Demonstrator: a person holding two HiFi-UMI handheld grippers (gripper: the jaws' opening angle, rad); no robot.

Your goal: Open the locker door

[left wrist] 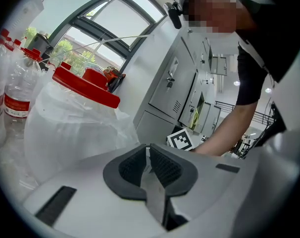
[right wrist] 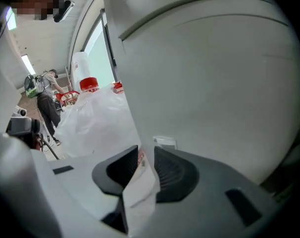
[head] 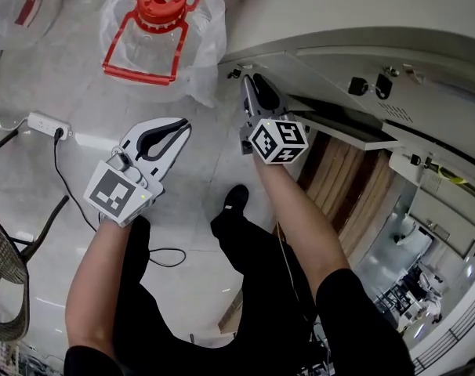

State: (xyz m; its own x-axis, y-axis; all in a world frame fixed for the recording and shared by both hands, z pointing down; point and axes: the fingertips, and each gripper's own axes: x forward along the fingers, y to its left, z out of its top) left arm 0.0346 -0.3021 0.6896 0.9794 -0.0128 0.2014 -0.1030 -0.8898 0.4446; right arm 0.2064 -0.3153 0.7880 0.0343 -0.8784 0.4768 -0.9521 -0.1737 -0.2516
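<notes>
The grey locker stands at the right in the head view; its door fills the right gripper view. My right gripper points at the door's left edge, low down. Its jaws stand a little apart, with that edge running down into the gap; the pads do not press on it. A small white tab sits on the door just past the right pad. My left gripper hangs over the floor to the left, away from the locker, its pads nearly together with nothing between them.
A large water jug with a red cap and handle, wrapped in clear plastic, stands on the floor just left of the locker. More bottles stand beyond it. A power strip with a cable and a chair are at the left.
</notes>
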